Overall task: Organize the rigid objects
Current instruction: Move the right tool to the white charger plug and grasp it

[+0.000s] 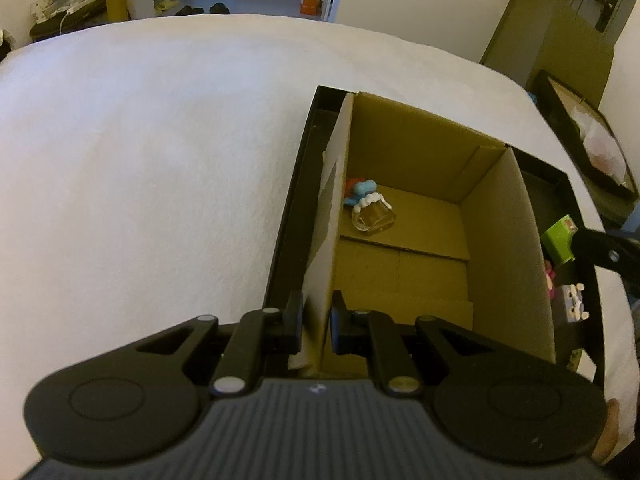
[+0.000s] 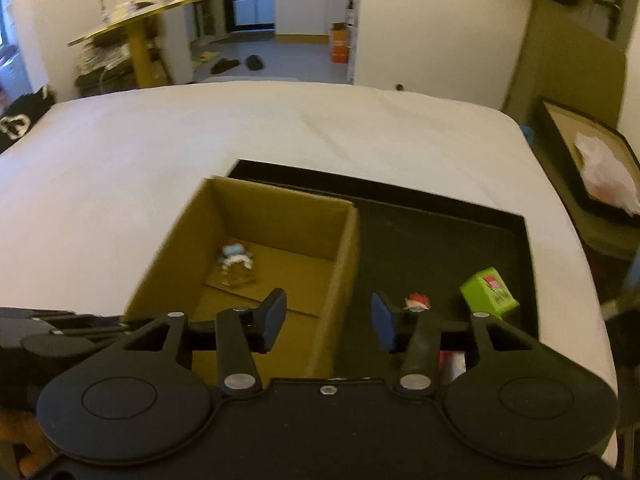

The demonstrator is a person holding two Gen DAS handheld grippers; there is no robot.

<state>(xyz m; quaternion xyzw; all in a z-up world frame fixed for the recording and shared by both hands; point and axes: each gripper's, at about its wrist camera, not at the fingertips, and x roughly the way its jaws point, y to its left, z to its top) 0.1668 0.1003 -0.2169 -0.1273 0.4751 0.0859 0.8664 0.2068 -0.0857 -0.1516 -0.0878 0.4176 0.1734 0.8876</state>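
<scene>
An open cardboard box (image 1: 496,232) (image 2: 344,240) stands in a shallow black tray (image 1: 288,208) (image 2: 440,240) on a white bed. My left gripper (image 1: 316,320) is shut on the box's left wall near its front corner. Inside the box lie a small glass bottle (image 1: 372,216) (image 2: 236,274) and a blue figurine (image 1: 360,190) (image 2: 234,252). My right gripper (image 2: 328,320) is open and empty above the box's right wall. A green box (image 2: 488,294) (image 1: 558,240) and a red-haired figurine (image 2: 416,302) lie in the tray to the right.
A small white toy (image 1: 574,304) and a pink item (image 1: 549,276) lie in the tray's right part. Another black tray (image 2: 588,168) with white paper sits off the bed at right. The white bed (image 1: 140,160) stretches left and back. A yellow table (image 2: 136,32) stands beyond.
</scene>
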